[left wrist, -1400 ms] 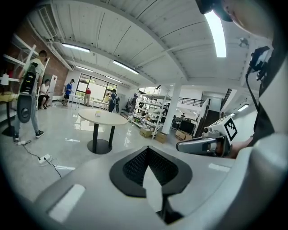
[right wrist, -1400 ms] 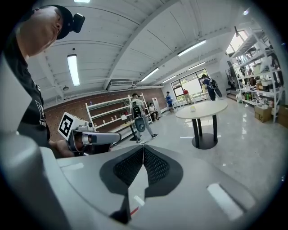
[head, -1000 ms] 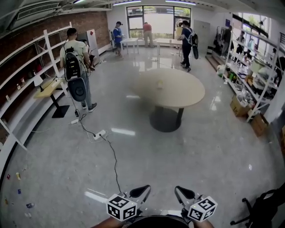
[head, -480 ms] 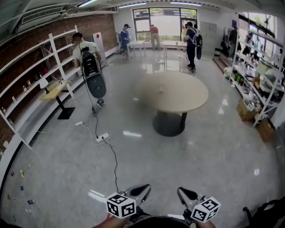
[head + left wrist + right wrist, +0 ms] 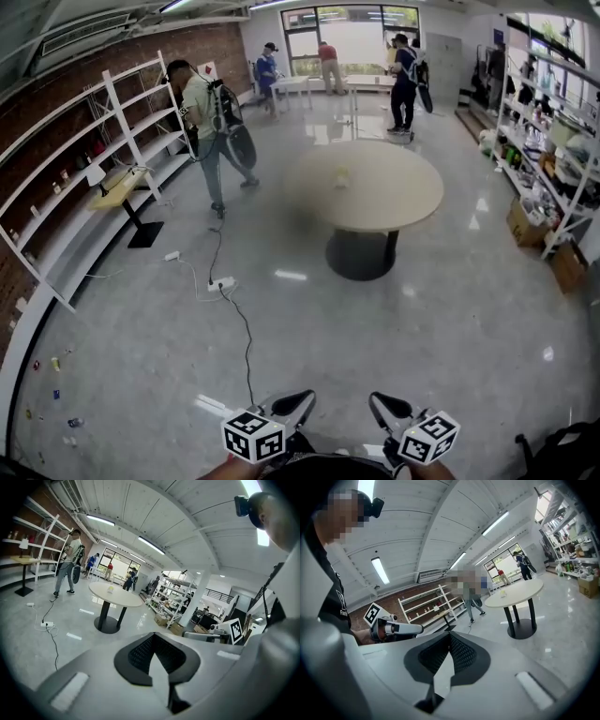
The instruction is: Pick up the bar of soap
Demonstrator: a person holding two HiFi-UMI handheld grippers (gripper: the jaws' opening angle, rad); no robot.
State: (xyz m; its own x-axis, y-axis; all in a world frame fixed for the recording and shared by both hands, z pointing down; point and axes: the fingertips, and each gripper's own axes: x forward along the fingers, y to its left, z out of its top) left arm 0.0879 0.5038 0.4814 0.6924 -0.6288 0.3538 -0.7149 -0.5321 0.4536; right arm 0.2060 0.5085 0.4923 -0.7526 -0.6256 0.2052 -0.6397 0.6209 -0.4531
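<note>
The bar of soap (image 5: 342, 176) is a small pale yellow block on the round beige table (image 5: 394, 202), far ahead across the floor. It also shows tiny on the table in the left gripper view (image 5: 110, 588) and the right gripper view (image 5: 503, 592). My left gripper (image 5: 302, 400) and right gripper (image 5: 379, 403) are held low at the bottom edge of the head view, side by side, well away from the table. Both are shut with nothing between the jaws, as the left gripper (image 5: 152, 635) and right gripper (image 5: 450, 634) show close up.
A person with a backpack (image 5: 211, 117) walks at the left of the table. A cable with a power strip (image 5: 223, 283) runs across the floor toward me. Shelving lines the left wall (image 5: 66, 187) and the right wall (image 5: 553, 131). Boxes (image 5: 527, 225) sit at the right.
The person with the backpack has walked away from the left shelves toward the back of the room. The view has shifted slightly. Both grippers stay low and shut.
</note>
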